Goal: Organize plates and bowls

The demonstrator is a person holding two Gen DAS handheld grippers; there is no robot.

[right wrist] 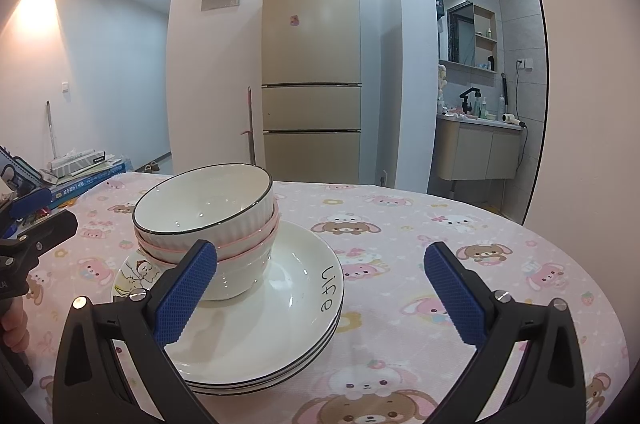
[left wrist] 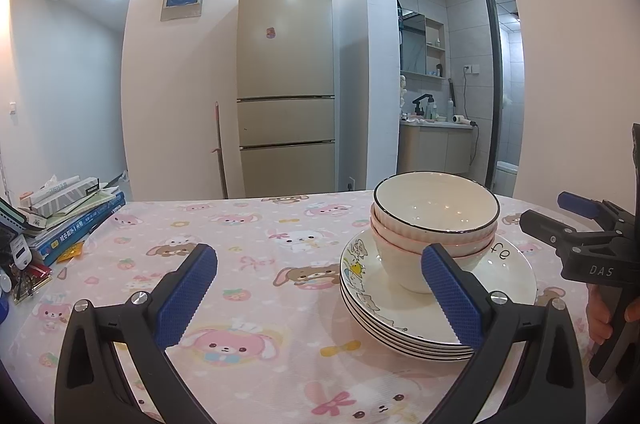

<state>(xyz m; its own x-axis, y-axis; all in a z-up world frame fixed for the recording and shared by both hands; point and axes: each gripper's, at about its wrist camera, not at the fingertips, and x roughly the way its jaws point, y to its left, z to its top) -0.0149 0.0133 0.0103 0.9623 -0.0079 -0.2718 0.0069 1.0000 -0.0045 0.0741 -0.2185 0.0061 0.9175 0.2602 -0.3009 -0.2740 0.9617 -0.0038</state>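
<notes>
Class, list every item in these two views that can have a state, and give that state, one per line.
Left gripper: open, holding nothing.
Right gripper: open, holding nothing.
White ribbed bowls with dark and pink rims: nested, upright, on the plates.
White cartoon-printed plates: stacked on the tablecloth.
Beige three-door fridge: doors shut.

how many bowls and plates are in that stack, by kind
bowls: 3, nested (1 white with a dark rim on top, 2 pink-rimmed below)
plates: 4 by the dark rims that show, stacked under the bowls
total: 7
</notes>
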